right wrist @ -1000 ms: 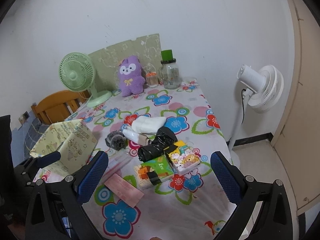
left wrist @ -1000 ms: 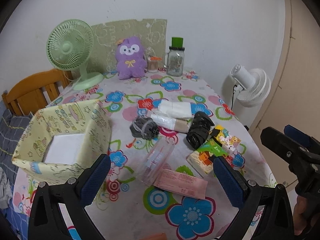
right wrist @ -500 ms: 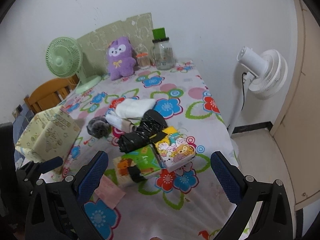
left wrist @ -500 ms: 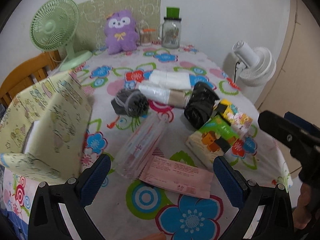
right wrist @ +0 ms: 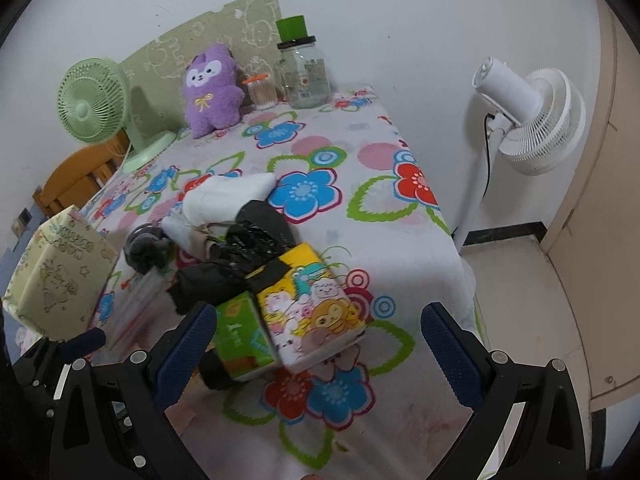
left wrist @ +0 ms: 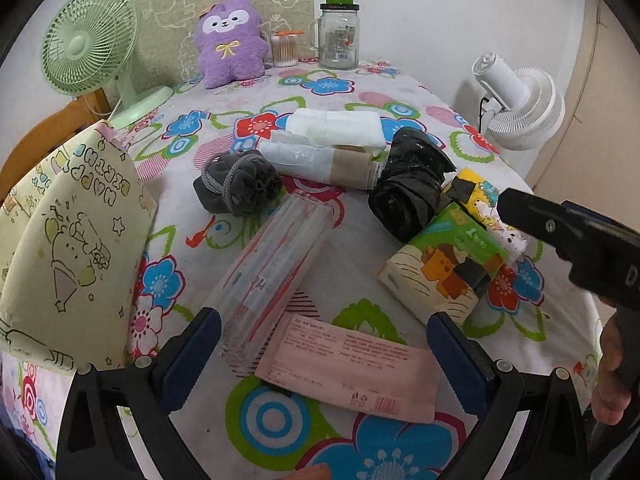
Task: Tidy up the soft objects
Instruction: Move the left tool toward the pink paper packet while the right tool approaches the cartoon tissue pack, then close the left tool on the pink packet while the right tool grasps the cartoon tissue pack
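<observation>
Both tongs hang wide apart over the counter (left wrist: 384, 92), holding nothing.
The left tongs (left wrist: 323, 338) are above the pink packet (left wrist: 348, 372); the right tongs (right wrist: 318, 330) are above the cartoon tissue pack (right wrist: 316, 304). The yellow fabric box (left wrist: 68, 256) sits at the left; I cannot see what is inside.

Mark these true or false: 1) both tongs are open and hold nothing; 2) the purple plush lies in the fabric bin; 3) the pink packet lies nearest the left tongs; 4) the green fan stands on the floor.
1) True: left tongs and right tongs are open, empty.
2) False: the purple plush sits at the table's far end, outside the fabric bin.
3) True: the pink packet lies between their tips.
4) False: the green fan stands on the table; the white fan is the floor one.
</observation>
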Demonstrator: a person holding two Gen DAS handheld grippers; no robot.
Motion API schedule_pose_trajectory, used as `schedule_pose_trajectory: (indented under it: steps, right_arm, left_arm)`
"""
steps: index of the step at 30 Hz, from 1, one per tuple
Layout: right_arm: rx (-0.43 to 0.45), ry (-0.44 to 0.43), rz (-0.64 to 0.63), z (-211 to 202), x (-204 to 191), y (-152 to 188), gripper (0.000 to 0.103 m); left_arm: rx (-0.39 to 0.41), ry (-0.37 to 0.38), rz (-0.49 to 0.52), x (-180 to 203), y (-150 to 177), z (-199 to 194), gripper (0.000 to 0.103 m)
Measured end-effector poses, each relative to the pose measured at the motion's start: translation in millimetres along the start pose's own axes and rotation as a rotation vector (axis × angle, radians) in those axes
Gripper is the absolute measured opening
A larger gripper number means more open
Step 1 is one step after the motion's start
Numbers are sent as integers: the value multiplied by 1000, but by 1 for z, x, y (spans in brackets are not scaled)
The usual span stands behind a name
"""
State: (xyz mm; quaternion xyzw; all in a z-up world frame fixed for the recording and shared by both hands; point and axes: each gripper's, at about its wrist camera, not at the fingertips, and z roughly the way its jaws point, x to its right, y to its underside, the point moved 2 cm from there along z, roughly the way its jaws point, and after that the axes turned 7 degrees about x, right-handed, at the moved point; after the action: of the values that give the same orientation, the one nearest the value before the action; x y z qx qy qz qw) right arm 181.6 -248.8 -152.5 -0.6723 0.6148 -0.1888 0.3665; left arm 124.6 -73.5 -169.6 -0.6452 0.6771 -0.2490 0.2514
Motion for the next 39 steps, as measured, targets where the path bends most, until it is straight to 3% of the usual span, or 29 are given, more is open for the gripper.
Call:
schedule_pose_trajectory:
  steps: [6,9,13,16,18,27,29,39]
  right_arm:
    - [-11,-3,4,12,7,-2,103]
    - [-15,-9,9,17,8,-2,103]
    - [-14,-21,6,20,7,-2,103]
    - [-17,-26,-4,23,4,-2,103]
    - [-18,-29,-12,23,2,-2,103]
    - [-60,-41,-29,37,0,1,103]
    - [-75,-47,-32,41,0,3,103]
    - [-88,-62,-103,47,-10,2,103]
  left_arm:
    - [-11,-36,44,3,3,2,103]
    - [-28,-43,5,3,9,-2,103]
    - [-96,6,-51,7,21,-1,103]
    - [-54,-23,-27,13,23,-6,103]
    - [-70,-10,-67,10,22,-4,103]
    - [-82,-23,-76,10,21,-2,102]
    - [-79,-17,-66,10,19,-2,96]
    - [-52,-8,-71,10,14,-8,47]
